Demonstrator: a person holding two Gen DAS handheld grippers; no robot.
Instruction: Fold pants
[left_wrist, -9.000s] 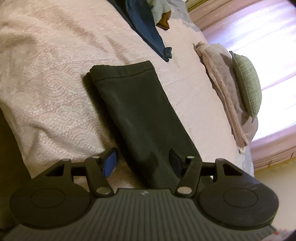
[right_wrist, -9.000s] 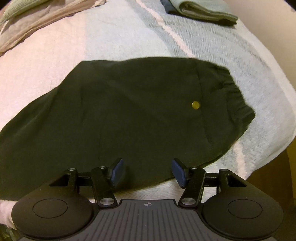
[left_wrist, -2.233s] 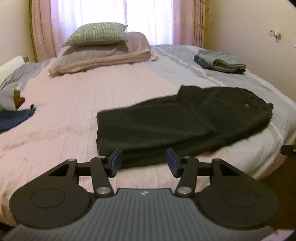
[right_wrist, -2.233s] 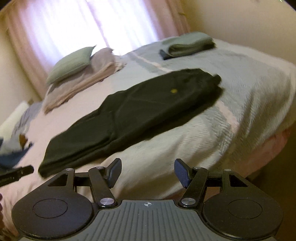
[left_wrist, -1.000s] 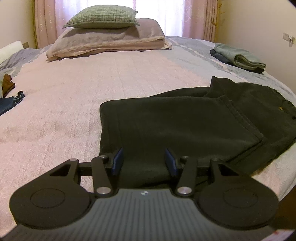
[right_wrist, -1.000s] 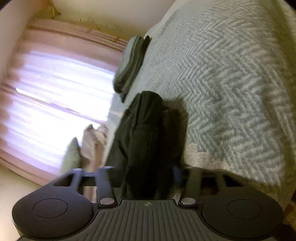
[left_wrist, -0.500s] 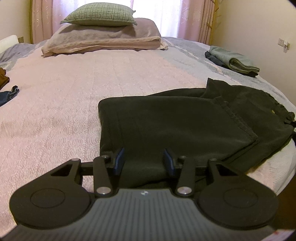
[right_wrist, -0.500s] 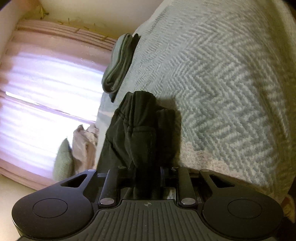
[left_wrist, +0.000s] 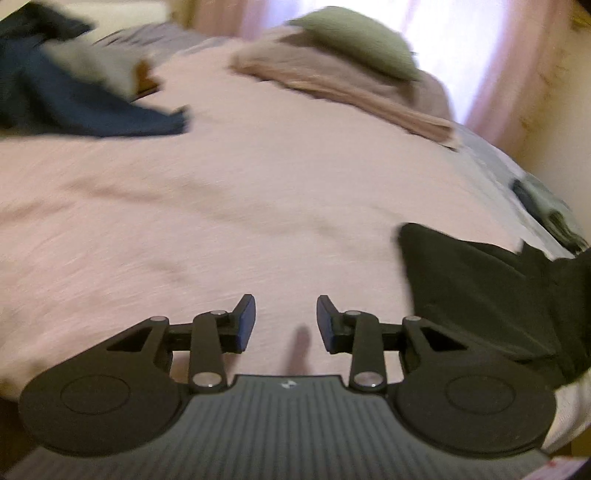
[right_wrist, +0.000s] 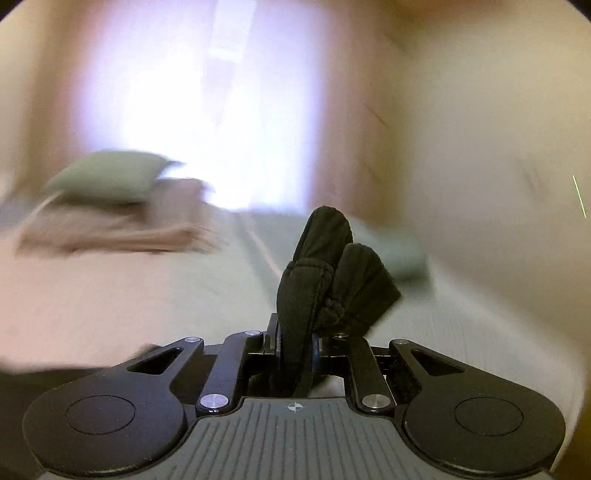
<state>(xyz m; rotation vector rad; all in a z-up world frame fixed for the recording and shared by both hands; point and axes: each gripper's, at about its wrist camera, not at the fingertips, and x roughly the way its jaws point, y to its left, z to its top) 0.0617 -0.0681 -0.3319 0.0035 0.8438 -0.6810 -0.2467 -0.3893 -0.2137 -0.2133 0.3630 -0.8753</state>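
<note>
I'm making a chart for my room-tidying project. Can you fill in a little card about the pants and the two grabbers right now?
pants: dark pants on the pink bedspread
right hand-held gripper: shut on a bunched part of the pants, jaws have just been closing
left hand-held gripper: open, nothing between its pads, over bare bedspread, jaws have just been closing
pillow: green pillow far back
picture: blurry

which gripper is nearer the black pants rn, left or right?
Right. The right gripper has its jaws shut on a bunched part of the black pants. The left gripper sits over bare bedspread, jaws apart and empty, pants off to its right.
</note>
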